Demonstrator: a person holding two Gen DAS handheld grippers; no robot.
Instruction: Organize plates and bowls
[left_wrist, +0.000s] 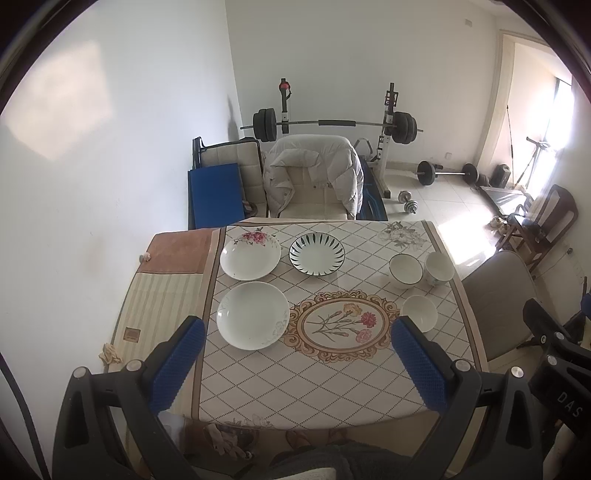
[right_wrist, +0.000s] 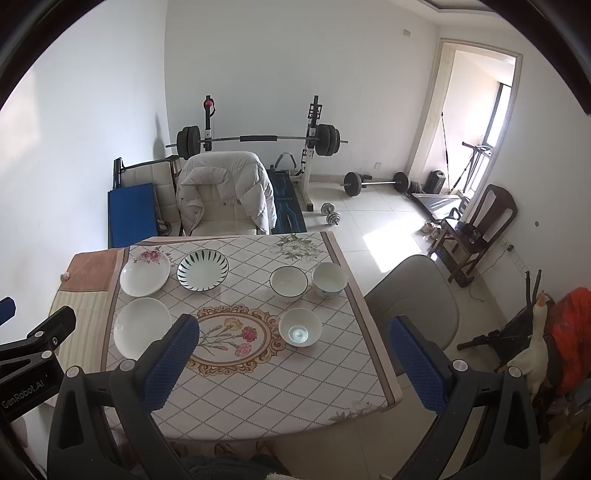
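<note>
Both your grippers hang wide apart, empty, above the near table edge. Plates sit on the left: the plain white plate (left_wrist: 252, 315) lies just ahead of your left gripper (left_wrist: 297, 363) (the closer one). Bowls are on the right, the white bowl (right_wrist: 300, 326) ahead of your right gripper (right_wrist: 295, 365).

A lived-in home room, half dining corner, half gym: a table (left_wrist: 325, 384) with a flowered cloth, a padded chair (left_wrist: 314, 199) draped with a white puffer jacket (left_wrist: 295, 166), and a barbell rack (left_wrist: 332, 123) (dumbbells (right_wrist: 331, 213) on tiled floor) behind.
</note>
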